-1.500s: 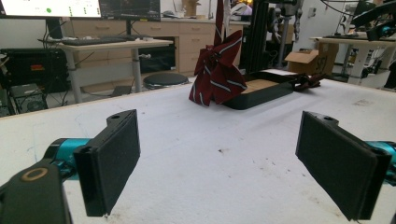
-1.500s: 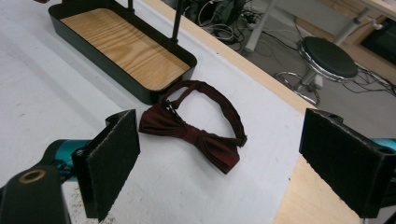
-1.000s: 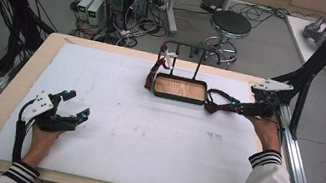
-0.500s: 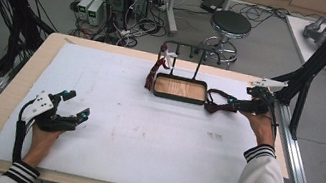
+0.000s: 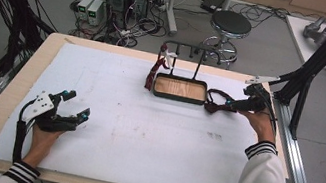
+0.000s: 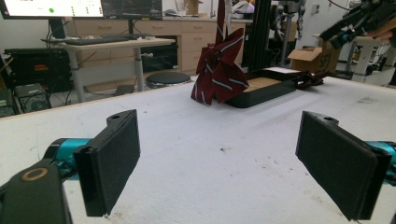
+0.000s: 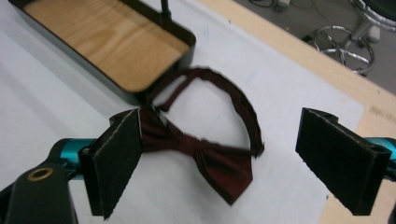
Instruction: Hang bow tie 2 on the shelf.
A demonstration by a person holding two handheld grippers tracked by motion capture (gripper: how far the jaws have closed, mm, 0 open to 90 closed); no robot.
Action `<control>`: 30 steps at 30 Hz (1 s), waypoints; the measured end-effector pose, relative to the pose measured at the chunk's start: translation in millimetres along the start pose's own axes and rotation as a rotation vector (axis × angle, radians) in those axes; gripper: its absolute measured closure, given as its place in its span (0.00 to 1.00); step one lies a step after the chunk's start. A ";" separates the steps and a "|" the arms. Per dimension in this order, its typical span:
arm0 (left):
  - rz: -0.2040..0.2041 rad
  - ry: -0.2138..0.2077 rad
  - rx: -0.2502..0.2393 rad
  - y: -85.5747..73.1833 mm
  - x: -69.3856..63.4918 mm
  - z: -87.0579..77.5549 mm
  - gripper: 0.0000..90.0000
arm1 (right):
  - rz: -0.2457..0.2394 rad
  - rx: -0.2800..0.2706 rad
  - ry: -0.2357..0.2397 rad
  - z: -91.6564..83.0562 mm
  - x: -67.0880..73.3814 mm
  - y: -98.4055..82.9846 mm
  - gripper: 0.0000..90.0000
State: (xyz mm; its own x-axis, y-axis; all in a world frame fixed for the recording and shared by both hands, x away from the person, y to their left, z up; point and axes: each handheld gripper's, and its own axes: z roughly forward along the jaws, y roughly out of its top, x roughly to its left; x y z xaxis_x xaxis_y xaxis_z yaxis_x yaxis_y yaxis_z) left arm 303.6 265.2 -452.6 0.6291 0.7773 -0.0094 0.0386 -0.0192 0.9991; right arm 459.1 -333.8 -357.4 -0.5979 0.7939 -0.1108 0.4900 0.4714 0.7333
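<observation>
A: Report the left side of the desk (image 5: 103,162).

B: The left gripper (image 5: 78,105) rested low at the desk's near-left area — fingers (image 6: 111,163) spread wide, nothing between them.

A: Centre?

B: A striped bow tie (image 6: 219,70) hung from the black stand (image 5: 184,49) at the left end of the wood-floored tray (image 5: 178,97).

A: Right side?

B: The dark red bow tie (image 7: 201,151) lay flat on the desk just beside the tray's right end, its neck strap curving up toward the tray corner. The right gripper (image 7: 219,163) sat over it — fingers (image 7: 119,158) spread, one on each side of the tie; contact could not be told.
</observation>
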 end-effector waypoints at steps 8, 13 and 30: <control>0.001 -0.001 0.000 0.0 0.1 -0.1 0.16 | 0.002 0.036 0.014 8.3 -2.8 10.1 0.15; 0.001 -0.002 -0.001 -0.1 -0.2 0.1 0.16 | -0.020 0.095 0.048 22.8 -0.7 7.3 0.15; 0.002 -0.002 0.000 -0.1 -0.4 0.1 0.16 | -0.095 0.256 0.093 54.9 1.0 -5.2 0.18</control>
State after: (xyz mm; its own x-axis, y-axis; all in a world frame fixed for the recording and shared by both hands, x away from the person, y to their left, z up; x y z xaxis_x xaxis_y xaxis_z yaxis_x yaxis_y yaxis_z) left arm 303.4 264.8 -452.7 0.6306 0.7760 -0.0074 0.0374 -0.0208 0.9991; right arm 490.8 -314.4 -398.2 -0.6989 0.7083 -0.0998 0.5662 0.6331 0.5278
